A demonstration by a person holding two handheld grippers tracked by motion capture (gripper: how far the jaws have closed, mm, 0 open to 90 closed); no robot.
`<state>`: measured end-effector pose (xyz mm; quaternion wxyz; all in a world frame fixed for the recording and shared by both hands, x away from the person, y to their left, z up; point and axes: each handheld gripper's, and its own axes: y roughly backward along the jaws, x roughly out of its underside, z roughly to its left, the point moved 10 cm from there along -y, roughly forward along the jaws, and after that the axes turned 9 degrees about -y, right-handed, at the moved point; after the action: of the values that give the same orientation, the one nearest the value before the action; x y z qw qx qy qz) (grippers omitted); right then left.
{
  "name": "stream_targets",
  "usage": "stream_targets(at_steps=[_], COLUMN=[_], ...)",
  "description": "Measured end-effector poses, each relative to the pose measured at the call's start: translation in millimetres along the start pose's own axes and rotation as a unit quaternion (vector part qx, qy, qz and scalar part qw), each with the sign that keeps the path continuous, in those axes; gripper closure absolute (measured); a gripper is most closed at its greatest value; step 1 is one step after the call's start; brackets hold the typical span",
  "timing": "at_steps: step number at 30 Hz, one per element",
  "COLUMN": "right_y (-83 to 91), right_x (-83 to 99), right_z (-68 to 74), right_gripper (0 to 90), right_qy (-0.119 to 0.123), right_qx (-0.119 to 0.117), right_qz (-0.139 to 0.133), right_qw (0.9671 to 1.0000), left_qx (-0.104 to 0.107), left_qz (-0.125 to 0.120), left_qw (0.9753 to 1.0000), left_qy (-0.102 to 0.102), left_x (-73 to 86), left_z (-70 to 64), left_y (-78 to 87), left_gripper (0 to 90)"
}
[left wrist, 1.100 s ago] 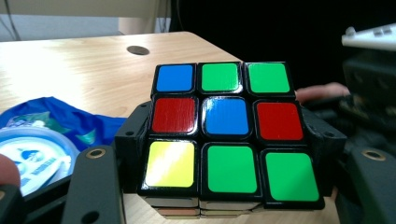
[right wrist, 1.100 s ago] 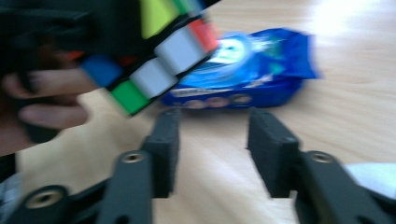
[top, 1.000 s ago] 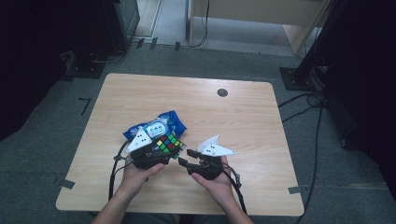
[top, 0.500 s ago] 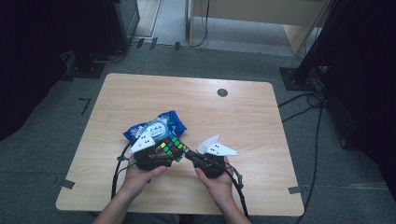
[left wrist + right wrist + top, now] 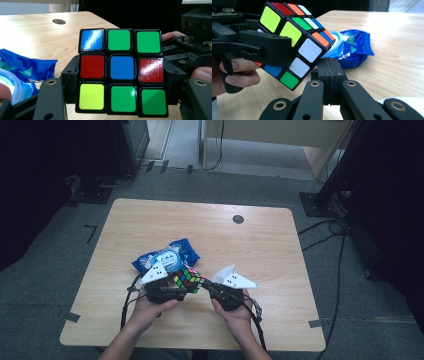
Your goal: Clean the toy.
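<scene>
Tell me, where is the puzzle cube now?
In the high view, the puzzle cube sits clamped in the left gripper, just in front of the blue packet.

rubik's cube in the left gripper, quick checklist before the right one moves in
1. Left gripper clamped on the Rubik's cube, a jaw on each side: ok.
2. Cube lifted off the table: ok.
3. Right gripper jaws open to take a layer: not ok, they are pressed together.
4. Right gripper close to the cube: ok, its tip sits just under a corner.
5. Blue snack bag out of the way: ok, behind the cube.
</scene>
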<state>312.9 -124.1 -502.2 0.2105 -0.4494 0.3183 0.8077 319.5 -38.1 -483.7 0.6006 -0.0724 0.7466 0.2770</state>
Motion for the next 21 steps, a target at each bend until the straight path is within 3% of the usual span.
stream_targets(at_steps=[3,5,6,8,10,11,13,14,15,16,17,18,19,20,21], right_y=[1.0,1.9,1.9,3.7,7.5,9.6,15.5,18.0,18.6,15.5,15.5,9.4,6.2,6.2,3.4], right_x=[-0.6,-1.6,-1.6,-4.4,-7.8,-6.7,-4.9,-2.4,1.0,12.4,12.4,22.9,28.3,28.3,32.5], right_z=[1.4,-0.6,-0.6,-5.4,-19.8,-30.4,-56.1,-66.1,-74.2,-86.0,-86.0,-92.3,-96.9,-96.9,-101.0], right_gripper=[90.0,82.9,82.9,73.8,67.9,67.3,67.2,67.0,65.2,60.4,60.4,50.7,48.3,48.3,47.6], right_qy=[0.029,0.041,0.041,0.038,0.034,0.037,0.060,0.057,0.048,0.042,0.042,0.067,0.083,0.083,0.093], right_qx=[0.006,0.008,0.008,0.005,0.030,0.053,0.115,0.128,0.127,0.127,0.127,0.141,0.163,0.163,0.182], right_qz=[-0.004,-0.004,-0.004,-0.001,0.003,0.019,0.035,0.046,0.059,0.089,0.089,0.110,0.118,0.118,0.125], right_qw=[0.9995,0.9991,0.9991,0.9993,0.9989,0.9977,0.9909,0.9890,0.9890,0.9870,0.9870,0.9817,0.9759,0.9759,0.9709], left_qx=[-0.004,-0.024,-0.024,-0.032,-0.030,-0.030,-0.030,-0.030,-0.029,-0.028,-0.027,-0.026,-0.025,-0.025,-0.023], left_qz=[0.005,0.006,0.006,0.006,0.005,0.006,0.009,0.009,0.009,0.010,0.010,0.011,0.013,0.014,0.015], left_qw=[1.0000,0.9994,0.9994,0.9991,0.9992,0.9992,0.9991,0.9991,0.9991,0.9991,0.9991,0.9990,0.9989,0.9988,0.9986], left_qy=[-0.008,-0.025,-0.025,-0.029,-0.026,-0.028,-0.029,-0.029,-0.029,-0.031,-0.031,-0.034,-0.038,-0.040,-0.045], left_x=[0.4,-0.4,-0.4,-1.6,-1.6,-1.2,-0.3,-0.1,0.1,0.5,0.8,1.4,2.1,2.6,3.2], left_z=[0.3,3.0,3.0,5.2,6.4,7.0,7.7,7.8,7.9,7.8,7.3,6.9,6.3,5.7,4.9], left_y=[0.7,2.8,2.8,5.4,6.6,6.9,7.0,6.7,6.5,6.2,5.8,5.2,4.7,4.0,3.5], left_gripper=[34.1,34.2,34.2,34.2,34.2,34.2,34.2,34.2,34.2,34.2,34.2,34.2,34.2,34.2,34.2])
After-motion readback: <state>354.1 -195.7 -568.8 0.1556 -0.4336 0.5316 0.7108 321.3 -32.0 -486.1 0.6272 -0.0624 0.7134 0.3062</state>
